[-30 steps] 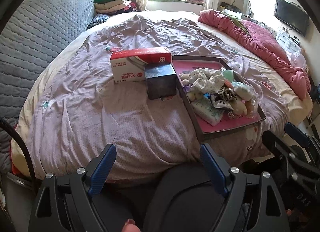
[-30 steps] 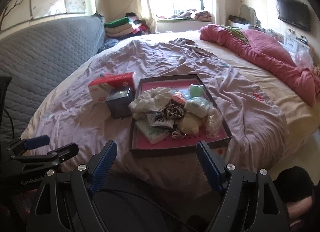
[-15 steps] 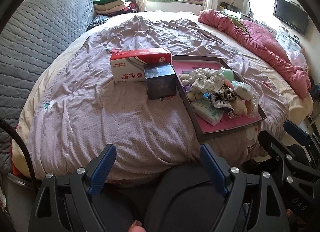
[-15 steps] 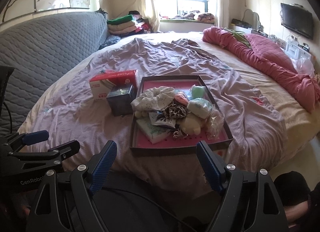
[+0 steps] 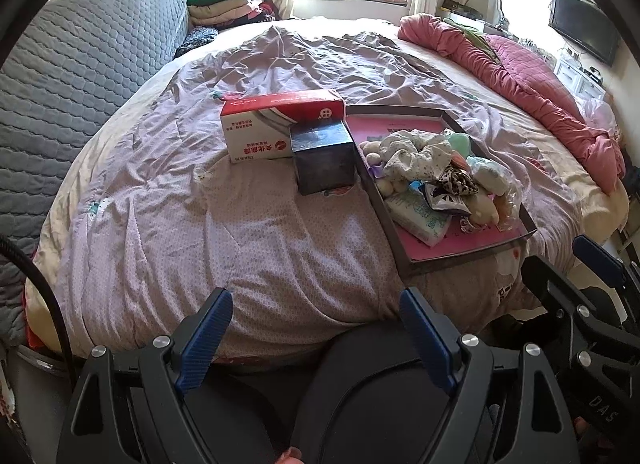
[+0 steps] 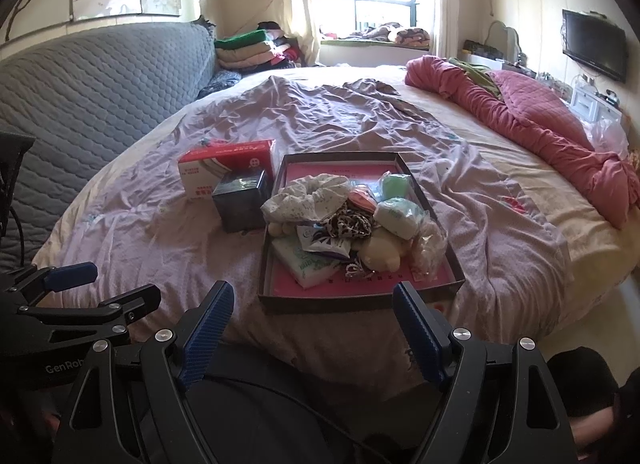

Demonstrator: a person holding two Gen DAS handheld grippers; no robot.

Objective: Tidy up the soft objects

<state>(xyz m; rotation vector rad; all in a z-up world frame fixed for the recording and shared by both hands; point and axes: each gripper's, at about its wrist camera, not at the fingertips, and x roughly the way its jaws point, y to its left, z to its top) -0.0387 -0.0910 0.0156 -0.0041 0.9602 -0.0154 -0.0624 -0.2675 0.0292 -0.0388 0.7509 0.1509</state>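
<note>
While both grippers hang off the near edge, the bed (image 6: 360, 136) fills most of each view, w/ a wrinkled lilac quilt (image 5: 240, 224) over it & a rolled pink comforter (image 6: 540, 132) along the far right side. Grey quilted headboard (image 6: 92, 80) runs on the left. Near the bed's front, on the quilt, sits a shallow dark tray (image 6: 360, 300) w/ pink floor; soft objects are heaped inside it: white floral scrunchie (image 6: 308, 198) at the back left, tissue pack (image 6: 308, 260) front left, cream plush toy (image 6: 382, 252) front centre, leopard-print scrunchie (image 6: 352, 222) in the middle, pale green-white pouch (image 6: 396, 216) to the right. Just left of the tray, touching or nearly so, stands a dark cube box (image 6: 240, 204), w/ a red & white carton (image 6: 224, 168) right behind it. Left gripper (image 5: 316, 328): jaws spread wide, nothing betw. them. Right gripper (image 6: 312, 324): jaws likewise released & empty, aimed at the tray's near rim.
</note>
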